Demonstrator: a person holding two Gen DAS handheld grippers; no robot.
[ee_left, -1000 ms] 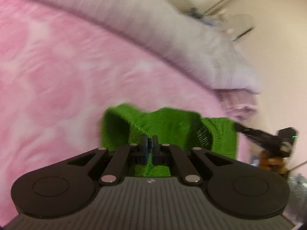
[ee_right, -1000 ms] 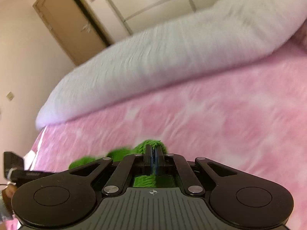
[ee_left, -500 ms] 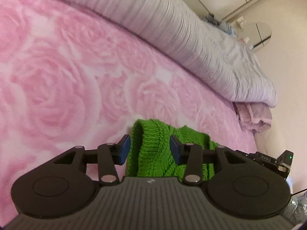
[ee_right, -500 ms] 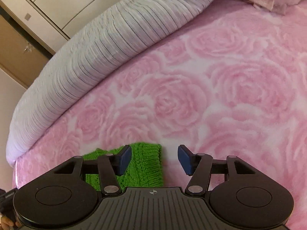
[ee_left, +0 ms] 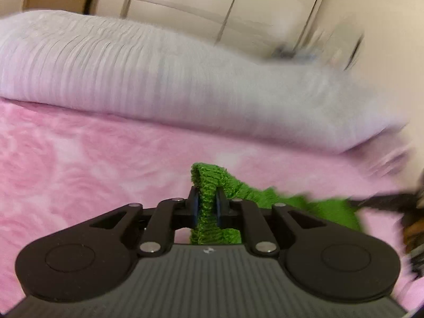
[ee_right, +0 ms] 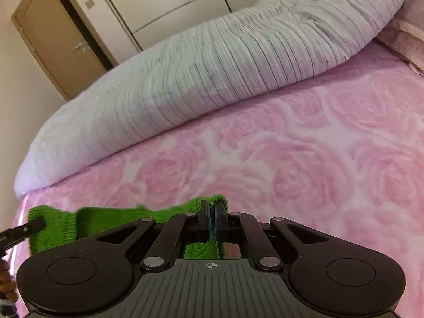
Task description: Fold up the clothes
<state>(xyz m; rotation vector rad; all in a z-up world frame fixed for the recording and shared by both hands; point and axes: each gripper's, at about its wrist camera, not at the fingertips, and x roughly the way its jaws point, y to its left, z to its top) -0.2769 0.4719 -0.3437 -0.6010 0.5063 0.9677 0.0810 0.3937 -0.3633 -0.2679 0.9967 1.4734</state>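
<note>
our left gripper (ee_left: 206, 206) is pinching a thick ribbed fold of the green knit garment (ee_left: 212, 185), which stands up between its two fingers and pokes out past their tips. our right gripper (ee_right: 212, 218) has its fingers pressed nearly together on another edge of the same garment, with a small green tuft showing just beyond the tips. the garment stretches between our two grippers above the pink rose-patterned blanket (ee_right: 304, 164); in the right wrist view it runs off to the left as a low band whose far end is blurred, and in the left wrist view it trails away to the right.

ahead of both grippers we see a wide stretch of bare blanket. its far edge is bounded by a long grey ribbed bolster (ee_right: 212, 66) that lies across the bed, touching the blanket along its whole length. to the far right in the right wrist view a pinkish pillow (ee_right: 408, 39) sits against the bolster's end. behind the bolster stand pale wardrobe doors (ee_left: 212, 5) and a brown door (ee_right: 55, 42).

both grippers point forward toward the bolster, held low over the blanket. the left wrist view is smeared on its right side, so we cannot tell details there.
</note>
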